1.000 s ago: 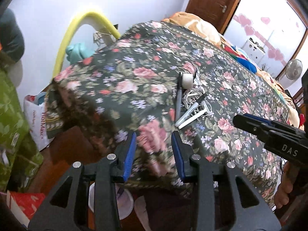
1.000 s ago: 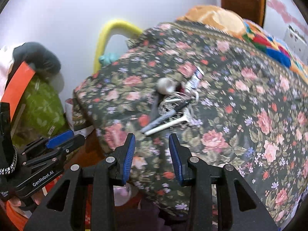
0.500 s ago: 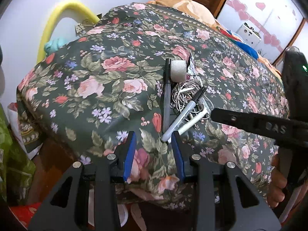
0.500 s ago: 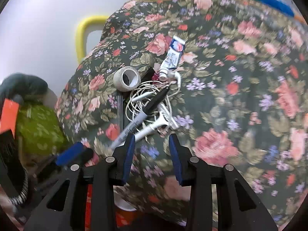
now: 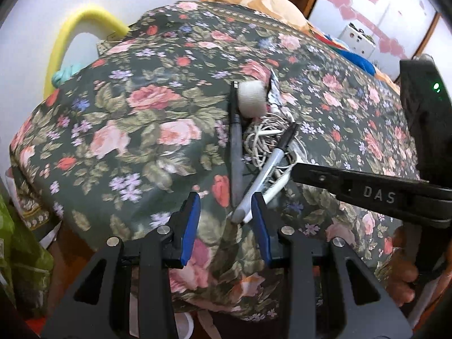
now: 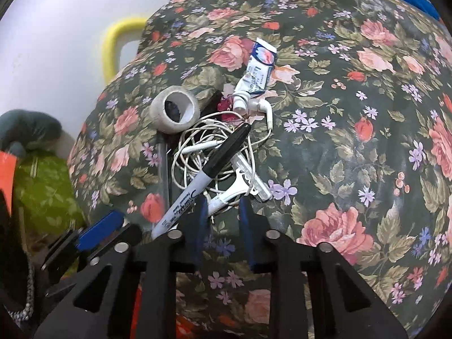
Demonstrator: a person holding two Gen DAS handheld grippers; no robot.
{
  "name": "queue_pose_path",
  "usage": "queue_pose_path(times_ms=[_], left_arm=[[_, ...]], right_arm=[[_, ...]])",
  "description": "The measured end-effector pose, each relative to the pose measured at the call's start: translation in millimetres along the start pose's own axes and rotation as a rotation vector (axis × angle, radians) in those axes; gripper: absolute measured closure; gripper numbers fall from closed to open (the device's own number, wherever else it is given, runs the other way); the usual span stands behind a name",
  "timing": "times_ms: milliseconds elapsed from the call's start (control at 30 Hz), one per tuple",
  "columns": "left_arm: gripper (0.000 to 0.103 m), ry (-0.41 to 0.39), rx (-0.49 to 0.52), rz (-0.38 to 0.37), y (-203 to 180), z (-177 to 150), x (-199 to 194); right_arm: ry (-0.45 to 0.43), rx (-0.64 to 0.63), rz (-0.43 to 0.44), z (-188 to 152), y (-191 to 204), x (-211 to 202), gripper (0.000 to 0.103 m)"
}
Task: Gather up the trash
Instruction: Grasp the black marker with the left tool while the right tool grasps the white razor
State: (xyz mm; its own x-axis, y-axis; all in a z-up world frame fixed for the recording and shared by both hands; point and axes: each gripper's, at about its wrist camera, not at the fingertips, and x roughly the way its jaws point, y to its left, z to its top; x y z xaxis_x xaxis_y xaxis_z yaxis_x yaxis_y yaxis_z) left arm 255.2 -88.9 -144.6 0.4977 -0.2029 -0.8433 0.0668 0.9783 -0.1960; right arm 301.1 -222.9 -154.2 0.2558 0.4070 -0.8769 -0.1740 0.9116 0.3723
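Observation:
A heap of small trash lies on the floral bedspread (image 6: 353, 141): a black-capped marker (image 6: 209, 175), a white razor (image 6: 243, 180), tangled white earphones (image 6: 203, 141), a tape roll (image 6: 175, 110), a squeezed tube (image 6: 258, 67) and a dark pen (image 5: 235, 141). My right gripper (image 6: 223, 209) is down on the heap. Its jaws are closing, still apart, with the razor's handle end and some cable between them. My left gripper (image 5: 226, 212) stands open with the marker's (image 5: 268, 163) grey end between its fingers. The right gripper (image 5: 295, 166) reaches in from the right in the left wrist view.
The bed's corner drops off just below both grippers. A yellow foam arch (image 5: 73, 28) leans on the white wall, and a green leafy bag (image 6: 42, 192) sits on the floor at left. A hand (image 5: 401, 276) holds the right gripper.
Both grippers have come down and in toward the heap at the bed's corner. The right gripper's jaws have narrowed around the razor's handle; the left jaws keep their gap.

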Motion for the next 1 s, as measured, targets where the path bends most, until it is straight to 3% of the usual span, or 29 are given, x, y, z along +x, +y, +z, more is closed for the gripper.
queue_pose_path(times_ms=[100,167,200,367,433,500,767,833,900,1000], left_arm=[[0.067,-0.001,0.024,-0.009,-10,3,8],[0.076,0.017,0.031,-0.029,-13,5,14],[0.081,0.032,0.036,-0.025,-15,4,20],[0.081,0.016,0.006,-0.022,-14,3,23],[0.083,0.020,-0.006,-0.028,-13,2,22],[0.085,0.023,-0.003,-0.012,-13,-1,20],[0.090,0.037,-0.029,0.014,-11,-20,5],[0.090,0.053,-0.040,-0.011,-11,-22,5],[0.090,0.079,-0.025,-0.039,-13,-22,10],[0.090,0.114,0.002,-0.067,-19,-21,18]], right_arm=[[-0.001,-0.052,-0.083,2,-7,-3,0.096],[0.012,-0.041,-0.091,3,-17,-4,0.096],[0.017,-0.019,-0.086,3,-26,-6,0.096],[0.028,0.055,0.036,-1,-40,-16,0.093],[0.030,0.064,0.080,-3,-35,-18,0.070],[0.000,0.051,0.075,-4,-24,-21,0.062],[-0.017,-0.021,-0.032,3,5,2,0.061],[-0.024,-0.072,-0.055,4,8,3,0.062],[-0.022,-0.110,-0.066,4,7,1,0.072],[-0.028,-0.160,-0.084,7,1,-4,0.075]])
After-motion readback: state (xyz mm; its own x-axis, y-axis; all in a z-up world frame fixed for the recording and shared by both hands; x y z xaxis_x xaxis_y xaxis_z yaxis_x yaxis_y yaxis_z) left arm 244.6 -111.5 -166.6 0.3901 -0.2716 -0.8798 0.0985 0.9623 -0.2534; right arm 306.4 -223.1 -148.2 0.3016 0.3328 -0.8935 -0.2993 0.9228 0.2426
